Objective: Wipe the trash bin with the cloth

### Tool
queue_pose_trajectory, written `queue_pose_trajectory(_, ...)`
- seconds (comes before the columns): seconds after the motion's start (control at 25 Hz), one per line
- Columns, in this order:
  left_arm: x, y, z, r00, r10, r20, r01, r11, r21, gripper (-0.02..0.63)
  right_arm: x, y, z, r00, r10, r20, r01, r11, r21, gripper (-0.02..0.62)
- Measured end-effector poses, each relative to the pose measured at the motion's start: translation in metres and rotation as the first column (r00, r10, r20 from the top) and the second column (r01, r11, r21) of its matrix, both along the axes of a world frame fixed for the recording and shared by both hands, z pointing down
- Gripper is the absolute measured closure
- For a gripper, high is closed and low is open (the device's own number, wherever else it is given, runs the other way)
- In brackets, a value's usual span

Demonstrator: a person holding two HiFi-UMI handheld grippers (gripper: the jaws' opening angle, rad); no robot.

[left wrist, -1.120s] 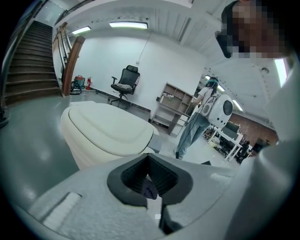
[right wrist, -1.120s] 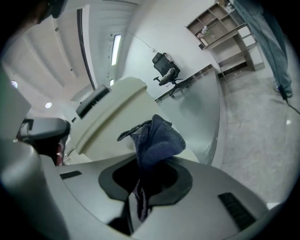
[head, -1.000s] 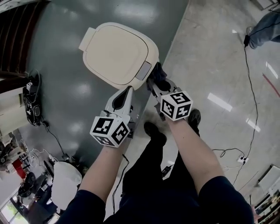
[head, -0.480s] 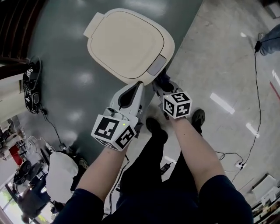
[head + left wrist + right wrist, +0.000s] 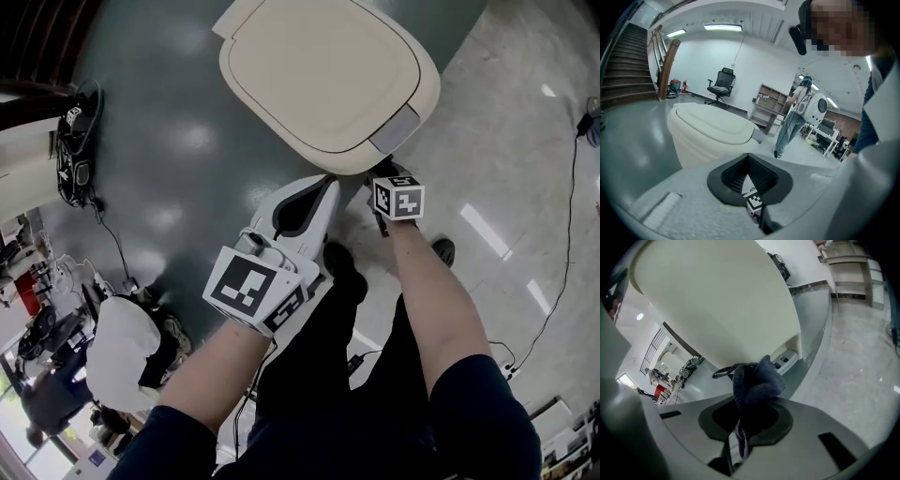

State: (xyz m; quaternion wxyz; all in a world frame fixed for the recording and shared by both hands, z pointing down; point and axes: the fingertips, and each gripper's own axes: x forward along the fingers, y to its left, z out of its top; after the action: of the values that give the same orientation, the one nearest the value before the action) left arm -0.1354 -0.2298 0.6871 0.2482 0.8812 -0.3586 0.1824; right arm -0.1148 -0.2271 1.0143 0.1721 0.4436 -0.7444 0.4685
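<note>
cloth [image 5: 757, 380] is the soft part of this job: dark, limp and bunched, so it will fold over and slide unless plenty of it stays pinched. my right tool [image 5: 743, 427] is clamped on its lower end, and a loose wad stands up past the tips. the trash bin [image 5: 328, 75] stands on the grey surface [image 5: 169, 141] in front of me with its cream lid shut. the right tool is tucked in at the near edge, just beside the grey panel [image 5: 394, 129] at the front. from the right gripper view the wad sits close under the curve of the bin's wall, though i cannot tell whether it touches. my left tool [image 5: 749, 161] has its tips together with nothing in it and points toward the bin from a little way off. i judge the bin to be light, hollow plastic, smooth and a bit slippery, so it may scoot or tip under a hard push. a steadying press on the lid or rim with the left tool seems wise, with wiping pressure kept low on the broad wall.
</note>
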Motion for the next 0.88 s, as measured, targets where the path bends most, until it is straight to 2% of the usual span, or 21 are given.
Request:
queue_pose_trajectory(0.24, -0.012, 0.022, -0.037, 0.998, -0.058, -0.033, 0.057, 0.998, -0.021, 0.603, 0.006, 0.052, -0.037, 0.994, -0.101, -0.051, 0.099, 0.994, -0.046, 0.534)
queue_pose_trajectory(0.48, -0.012, 0.042, -0.109, 0.987, -0.117, -0.112, 0.118, 0.993, 0.001, 0.603, 0.048, 0.124, -0.136, 0.976, -0.2, -0.083, 0.194, 0.978, -0.073, 0.534)
queue_pose_trajectory(0.76, -0.014, 0.08, -0.188, 0.978, -0.129, -0.162, 0.134, 0.991, 0.021, 0.603, 0.069, 0.167, -0.292, 0.954, -0.284, -0.097, 0.287, 0.958, 0.016, 0.534)
queue_pose_trajectory(0.88, -0.012, 0.1, -0.221, 0.977, -0.113, -0.179, 0.122, 0.992, 0.041, 0.603, 0.073, 0.171, -0.355, 0.947, -0.302, -0.111, 0.312, 0.947, 0.082, 0.534)
